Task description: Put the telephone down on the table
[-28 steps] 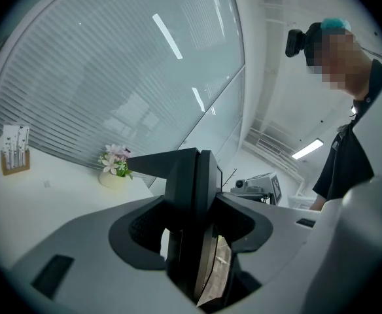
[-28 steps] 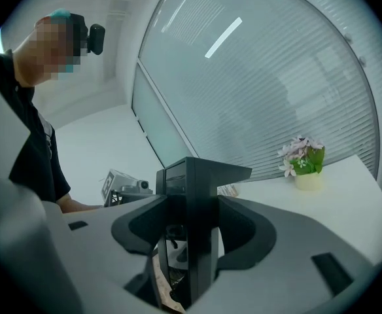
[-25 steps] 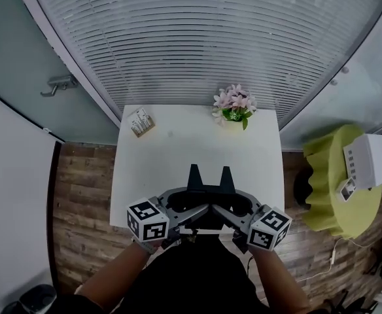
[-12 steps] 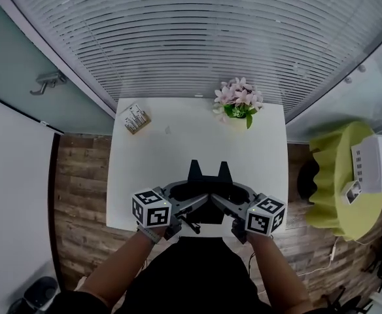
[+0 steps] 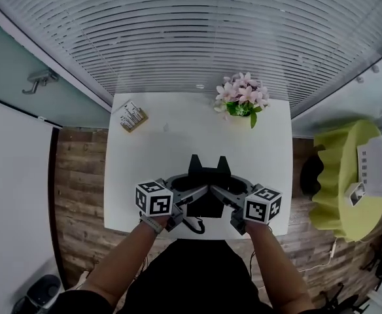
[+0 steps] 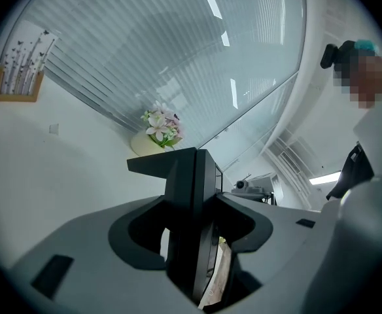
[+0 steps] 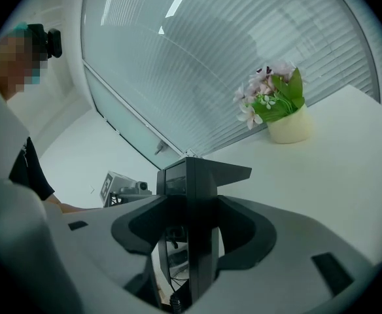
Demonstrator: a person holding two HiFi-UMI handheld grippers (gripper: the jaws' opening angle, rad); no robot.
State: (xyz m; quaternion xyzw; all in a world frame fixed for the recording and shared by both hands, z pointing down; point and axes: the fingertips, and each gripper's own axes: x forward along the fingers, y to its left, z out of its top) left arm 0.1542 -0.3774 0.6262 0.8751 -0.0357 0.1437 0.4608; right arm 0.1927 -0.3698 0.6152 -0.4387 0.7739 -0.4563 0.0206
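Jaws of left gripper point(image 6: 194, 170) and right gripper point(image 7: 191, 175) clamp the telephone point(image 5: 205, 205), mostly hidden between them.

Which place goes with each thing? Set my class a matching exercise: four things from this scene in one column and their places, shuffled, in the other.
Things:
1. telephone
2. flower pot
3. card stand
4. white box

Places:
A. far right corner of the white table
B. on the green table
C. held between the left hand-held gripper and the right hand-held gripper, over the white table's near edge
D. far left corner of the white table

Pairs: 1-C, 2-A, 3-D, 4-B
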